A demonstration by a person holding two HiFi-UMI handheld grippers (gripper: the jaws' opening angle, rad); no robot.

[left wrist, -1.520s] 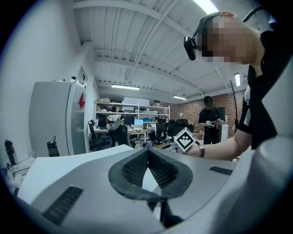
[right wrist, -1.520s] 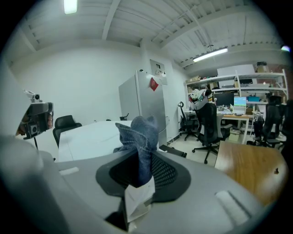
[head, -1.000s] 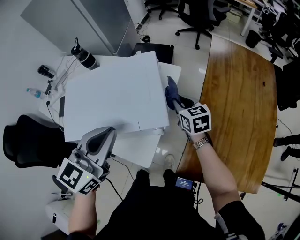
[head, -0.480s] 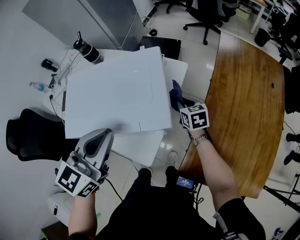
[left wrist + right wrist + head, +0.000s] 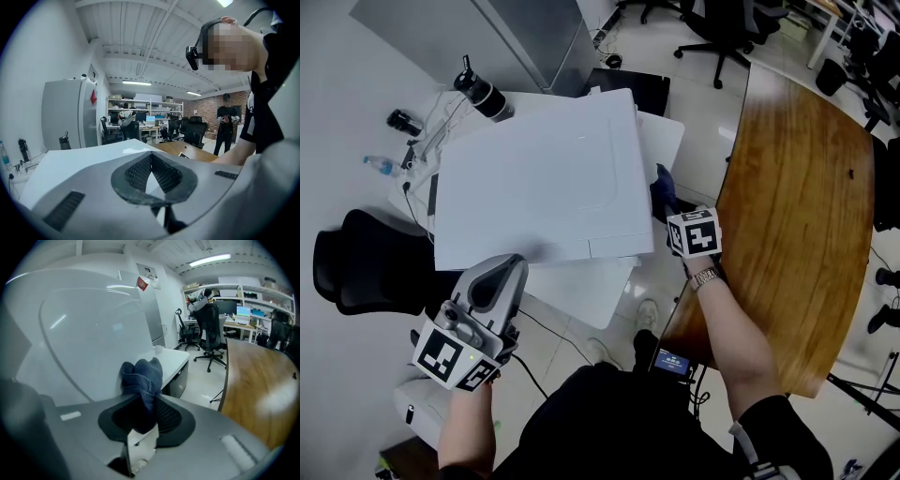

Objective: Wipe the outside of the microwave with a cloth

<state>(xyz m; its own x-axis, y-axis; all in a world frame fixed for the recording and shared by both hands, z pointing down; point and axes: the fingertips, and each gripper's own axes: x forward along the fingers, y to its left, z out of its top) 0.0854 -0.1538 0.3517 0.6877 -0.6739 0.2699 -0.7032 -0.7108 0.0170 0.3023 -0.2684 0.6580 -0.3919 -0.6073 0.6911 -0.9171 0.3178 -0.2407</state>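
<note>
Cloth (image 5: pixel 141 373) in down-tilted right gripper (image 5: pixel 140 404)

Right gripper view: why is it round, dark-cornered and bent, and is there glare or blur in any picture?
Right gripper view: its wide-angle lens bends straight edges and blackens the corners; the ceiling light streaks glare across the microwave, a pale sheen lies on the wooden table, the blue cloth is sharp. Left gripper view: the same round dark rim. Head view: even light, sharp.
</note>
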